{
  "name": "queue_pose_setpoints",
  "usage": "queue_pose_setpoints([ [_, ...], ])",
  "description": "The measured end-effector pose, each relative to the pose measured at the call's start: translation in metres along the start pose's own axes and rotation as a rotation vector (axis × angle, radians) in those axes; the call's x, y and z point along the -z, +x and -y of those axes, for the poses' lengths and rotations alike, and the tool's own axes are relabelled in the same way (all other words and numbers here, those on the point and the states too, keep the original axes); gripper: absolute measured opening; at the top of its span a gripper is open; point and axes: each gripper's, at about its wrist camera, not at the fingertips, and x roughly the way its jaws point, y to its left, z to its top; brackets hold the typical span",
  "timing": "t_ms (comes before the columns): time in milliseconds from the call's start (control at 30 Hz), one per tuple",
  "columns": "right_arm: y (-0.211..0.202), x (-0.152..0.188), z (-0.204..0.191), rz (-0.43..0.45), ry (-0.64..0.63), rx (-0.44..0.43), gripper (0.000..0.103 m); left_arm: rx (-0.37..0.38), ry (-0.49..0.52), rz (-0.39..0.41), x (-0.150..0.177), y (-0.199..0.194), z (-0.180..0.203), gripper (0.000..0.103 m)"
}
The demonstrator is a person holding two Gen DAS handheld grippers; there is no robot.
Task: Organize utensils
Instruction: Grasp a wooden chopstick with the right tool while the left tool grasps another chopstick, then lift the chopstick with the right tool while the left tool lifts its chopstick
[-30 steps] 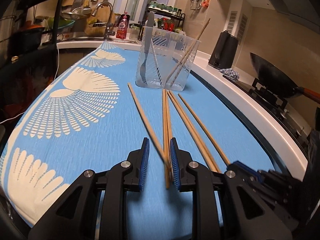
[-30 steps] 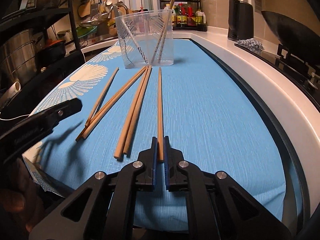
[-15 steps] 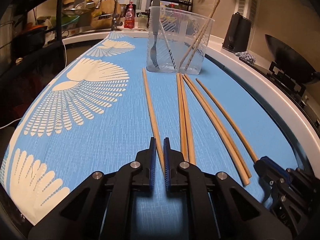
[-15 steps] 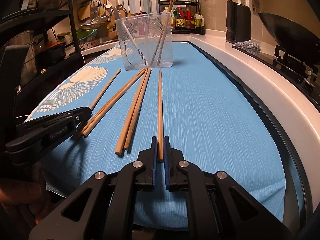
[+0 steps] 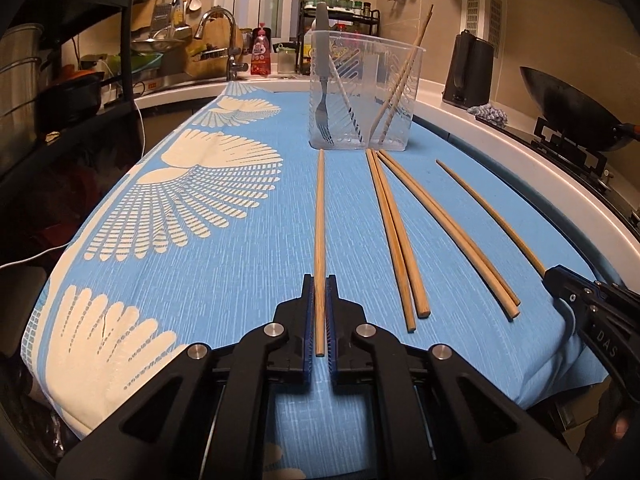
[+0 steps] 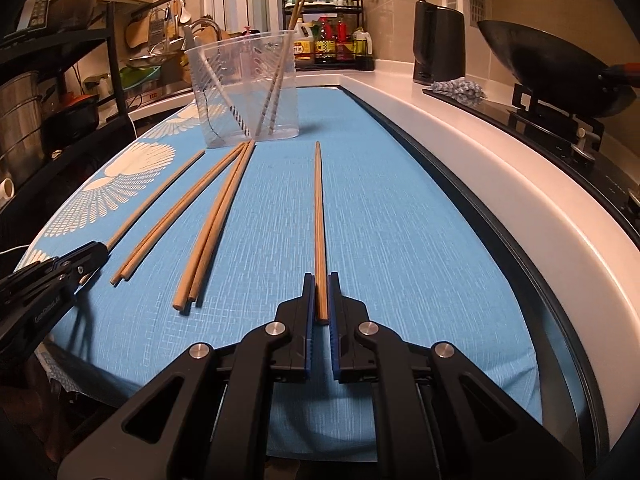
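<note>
In the left wrist view, the left tongs (image 5: 319,312) are seen clamped on the near end of a single wooden chopstick (image 5: 319,216), which lies along the blue patterned cloth (image 5: 240,264) on the worktop and points with its far tip at the clear plastic container (image 5: 366,92). Inside that container a fork (image 5: 323,108) is stood tines down, and two chopsticks (image 5: 400,80) are leaned against its right wall. To the right of the gripped stick, fanning out from the base of the container, a touching pair of chopsticks (image 5: 394,232) is laid, then a second pair (image 5: 448,224), then a lone stick (image 5: 490,216) furthest out. The near end of that lone stick is met by the right tongs (image 5: 560,280), seen only from the side at the right edge.

In the right wrist view, the right tongs (image 6: 320,300) are closed on the butt of the lone chopstick (image 6: 318,216), which runs straight ahead to a tip just right of the container (image 6: 246,92). Left of it, the two pairs (image 6: 216,224) (image 6: 180,216) are spread towards the container's foot, and beyond them the outermost stick (image 6: 156,200) is held at its near end by the left tongs (image 6: 94,258). A black wok (image 6: 548,68) is seen on the hob, well right of the container
</note>
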Motion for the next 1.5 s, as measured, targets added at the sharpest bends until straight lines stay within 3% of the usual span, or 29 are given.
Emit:
queue_pose_setpoints([
  [367,0.002,0.000,0.000,0.017,-0.013,-0.006,0.008,-0.015,0.040,0.076,0.007,-0.002,0.004,0.006],
  [867,0.008,-0.005,-0.003,0.001,-0.009,-0.010,0.007,0.014,0.050,0.040,0.013,-0.016,0.003,0.006],
  [1500,0.010,-0.007,-0.004,0.013,-0.015,-0.016,0.008,0.007,0.075,0.070,0.015,-0.016,0.006,0.006],
])
